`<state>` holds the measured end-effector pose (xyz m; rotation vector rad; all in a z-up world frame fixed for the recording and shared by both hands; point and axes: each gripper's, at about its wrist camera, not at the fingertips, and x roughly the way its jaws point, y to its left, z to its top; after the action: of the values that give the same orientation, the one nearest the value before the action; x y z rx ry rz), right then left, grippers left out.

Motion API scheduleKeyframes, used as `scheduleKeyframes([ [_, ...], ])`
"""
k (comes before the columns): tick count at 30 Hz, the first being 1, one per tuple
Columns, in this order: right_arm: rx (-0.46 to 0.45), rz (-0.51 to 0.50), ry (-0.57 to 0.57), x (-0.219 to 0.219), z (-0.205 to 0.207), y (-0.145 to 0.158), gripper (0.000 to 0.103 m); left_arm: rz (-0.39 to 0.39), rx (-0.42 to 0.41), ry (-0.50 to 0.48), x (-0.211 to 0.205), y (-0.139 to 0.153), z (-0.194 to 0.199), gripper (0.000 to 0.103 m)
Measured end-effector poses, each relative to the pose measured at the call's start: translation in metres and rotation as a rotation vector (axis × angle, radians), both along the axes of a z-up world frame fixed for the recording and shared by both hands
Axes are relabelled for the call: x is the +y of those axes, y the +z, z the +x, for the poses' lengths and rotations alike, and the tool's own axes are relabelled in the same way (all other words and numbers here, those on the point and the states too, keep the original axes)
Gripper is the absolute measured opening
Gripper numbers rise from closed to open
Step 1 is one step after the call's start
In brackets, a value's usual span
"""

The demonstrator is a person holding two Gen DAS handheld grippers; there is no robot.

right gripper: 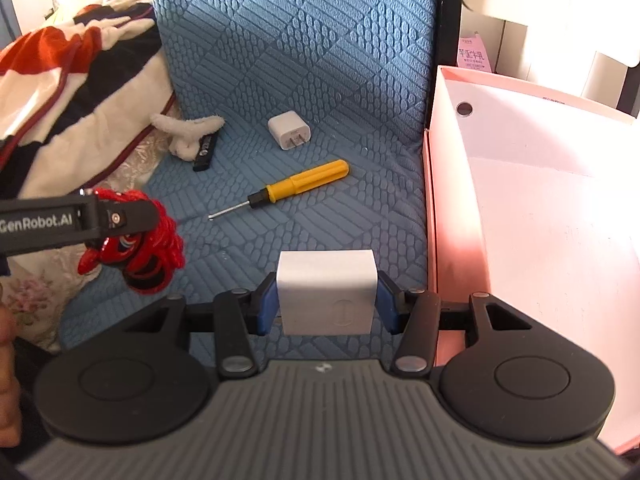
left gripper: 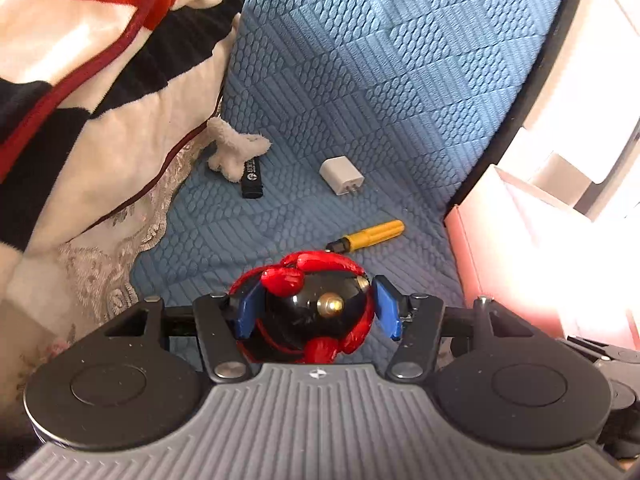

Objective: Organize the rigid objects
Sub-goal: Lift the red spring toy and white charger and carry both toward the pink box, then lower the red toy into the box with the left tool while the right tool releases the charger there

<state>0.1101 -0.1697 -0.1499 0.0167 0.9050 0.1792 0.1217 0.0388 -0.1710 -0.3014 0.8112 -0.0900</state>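
In the left wrist view, the left gripper (left gripper: 316,312) sits at lower centre, its blue-padded jaws pinching a glossy red and black figurine with a brass stud (left gripper: 316,304), held clear of the blue quilted textured cover (left gripper: 360,80) that fills the middle of the frame. Beyond it on the cover lie a yellow-handled screwdriver (left gripper: 370,234) just above the figurine, a small white two-prong wall charger (left gripper: 341,175) further up, and a black marker-like stick with white print (left gripper: 252,178) to its left, partly under a cream plush scrap (left gripper: 234,148). A red, white and black fleece blanket (left gripper: 100,60) is heaped in the upper left, and a pale pink cardboard box (left gripper: 520,260) stands at the right edge, washed out by glare. In the right wrist view, the right gripper (right gripper: 326,300) at lower centre has its blue pads pressed on the two sides of a white plastic cube-shaped adapter block (right gripper: 326,292), lifted above the cover (right gripper: 300,20). The screwdriver (right gripper: 296,188) lies in mid-frame with its metal tip toward the lower left, the charger (right gripper: 289,132) above it, the black stick (right gripper: 206,152) to the left under the plush scrap (right gripper: 188,128). The left gripper (right gripper: 120,220) enters from the left edge, carrying the figurine (right gripper: 140,240). The pink box (right gripper: 540,200) stands open at the right, just beside the cover's edge, its white inside sunlit. The blanket (right gripper: 80,80) lies in the upper left.
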Motion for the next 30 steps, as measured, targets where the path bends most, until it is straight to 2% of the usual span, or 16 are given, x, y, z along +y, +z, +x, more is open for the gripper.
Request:
scheduleKeyframes([
  [7, -0.051, 0.023, 0.029, -0.008, -0.009, 0.030, 0.053, -0.023, -0.037, -0.005, -0.006, 0.024, -0.020, 0.064],
  [12, -0.084, 0.036, 0.045, -0.016, -0.012, 0.053, 0.053, -0.023, -0.065, -0.039, -0.017, 0.047, -0.020, 0.064],
  [16, -0.115, 0.040, 0.051, -0.024, -0.011, 0.073, 0.053, -0.037, -0.092, -0.027, -0.027, 0.066, -0.021, 0.064],
  [24, -0.190, 0.047, 0.056, -0.048, -0.010, 0.116, 0.053, -0.056, -0.143, -0.039, -0.058, 0.107, -0.022, 0.064],
  [30, -0.223, 0.054, 0.041, -0.073, -0.010, 0.137, 0.053, -0.066, -0.182, -0.061, -0.088, 0.132, -0.017, 0.064],
])
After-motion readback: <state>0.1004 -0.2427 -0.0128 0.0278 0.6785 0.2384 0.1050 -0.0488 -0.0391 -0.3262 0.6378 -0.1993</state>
